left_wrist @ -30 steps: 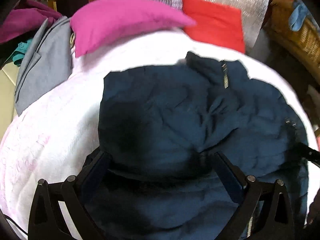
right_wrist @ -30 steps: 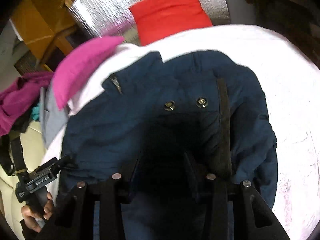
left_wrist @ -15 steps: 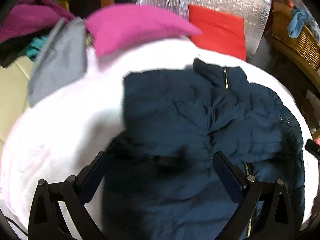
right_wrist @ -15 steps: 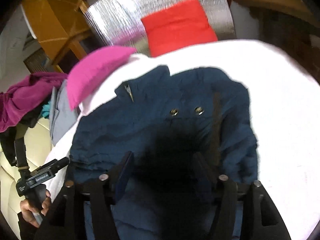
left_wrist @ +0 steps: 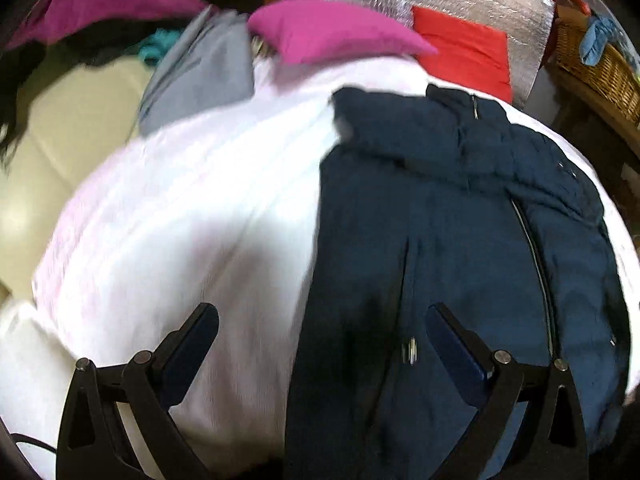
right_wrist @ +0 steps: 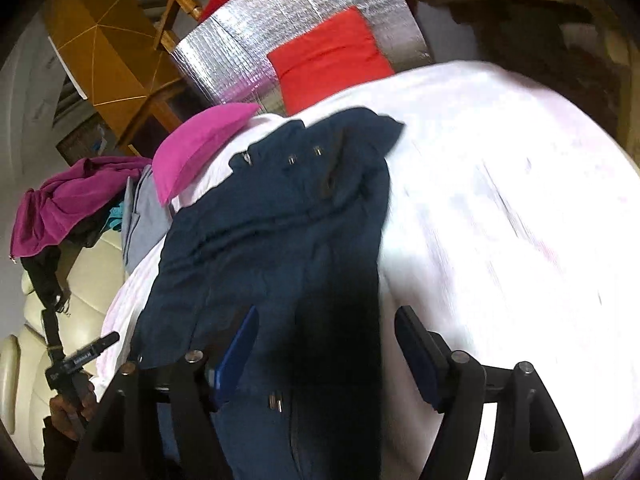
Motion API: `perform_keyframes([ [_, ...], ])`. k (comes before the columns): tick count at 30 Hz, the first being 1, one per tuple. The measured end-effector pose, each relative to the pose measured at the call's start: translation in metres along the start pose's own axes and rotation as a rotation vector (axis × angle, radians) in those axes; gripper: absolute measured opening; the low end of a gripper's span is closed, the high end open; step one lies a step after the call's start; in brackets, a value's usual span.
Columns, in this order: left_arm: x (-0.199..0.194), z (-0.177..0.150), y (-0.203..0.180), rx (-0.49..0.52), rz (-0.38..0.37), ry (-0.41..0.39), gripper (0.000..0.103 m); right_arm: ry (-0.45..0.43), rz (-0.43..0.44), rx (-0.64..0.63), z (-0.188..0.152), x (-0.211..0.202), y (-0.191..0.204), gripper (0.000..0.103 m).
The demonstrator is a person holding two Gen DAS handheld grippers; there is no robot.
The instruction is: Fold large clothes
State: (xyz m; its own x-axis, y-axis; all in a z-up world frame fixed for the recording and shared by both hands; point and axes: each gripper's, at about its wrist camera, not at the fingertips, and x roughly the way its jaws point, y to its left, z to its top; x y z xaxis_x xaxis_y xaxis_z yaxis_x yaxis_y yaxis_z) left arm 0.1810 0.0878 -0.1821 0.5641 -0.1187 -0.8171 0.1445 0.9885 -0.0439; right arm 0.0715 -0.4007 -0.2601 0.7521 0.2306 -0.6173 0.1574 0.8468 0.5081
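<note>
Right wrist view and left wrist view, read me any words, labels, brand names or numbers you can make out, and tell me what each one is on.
White lettering on the black handle of the left gripper, seen in the right wrist view: there, but too small and blurred to read.
Navy jacket: only a zip and metal snaps, no readable label.
White bed cover, pink pillow, red cushion: no text.

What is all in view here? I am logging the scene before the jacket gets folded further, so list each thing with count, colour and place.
jacket: one, navy, lying on the white cover
cover: one, white, under the jacket
cushion: one, magenta, far edge of the cover
red cushion: one, against the silver sheet
grey garment: one, beside the magenta cushion
wicker basket: one, tan, far right
left gripper: black, open, empty
right gripper: black, just been opening, empty
</note>
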Motion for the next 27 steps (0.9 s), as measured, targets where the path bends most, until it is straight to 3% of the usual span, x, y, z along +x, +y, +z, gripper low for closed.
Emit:
perform_keyframes([
  [4, 0.0, -0.021, 0.006, -0.038, -0.058, 0.106, 0.103, 0.04, 0.035, 0.033, -0.021, -0.011, -0.005, 0.08],
  [7, 0.0, -0.029, 0.006, -0.052, -0.048, 0.165, 0.103, 0.09, 0.038, 0.059, -0.037, -0.015, -0.009, 0.08],
  [10, -0.003, -0.029, 0.011, -0.081, -0.066, 0.198, 0.103, 0.11, 0.047, 0.069, -0.049, -0.02, -0.012, 0.08],
  [16, -0.015, -0.033, 0.019, -0.08, -0.002, 0.201, 0.103, 0.106, 0.048, 0.083, -0.057, -0.029, -0.021, 0.08],
  [20, -0.016, -0.042, 0.021, -0.051, 0.01, 0.238, 0.083, 0.103, 0.048, 0.101, -0.061, -0.031, -0.026, 0.08],
  [27, -0.005, -0.06, 0.018, -0.043, 0.044, 0.322, 0.082, 0.124, 0.061, 0.114, -0.066, -0.03, -0.031, 0.08],
])
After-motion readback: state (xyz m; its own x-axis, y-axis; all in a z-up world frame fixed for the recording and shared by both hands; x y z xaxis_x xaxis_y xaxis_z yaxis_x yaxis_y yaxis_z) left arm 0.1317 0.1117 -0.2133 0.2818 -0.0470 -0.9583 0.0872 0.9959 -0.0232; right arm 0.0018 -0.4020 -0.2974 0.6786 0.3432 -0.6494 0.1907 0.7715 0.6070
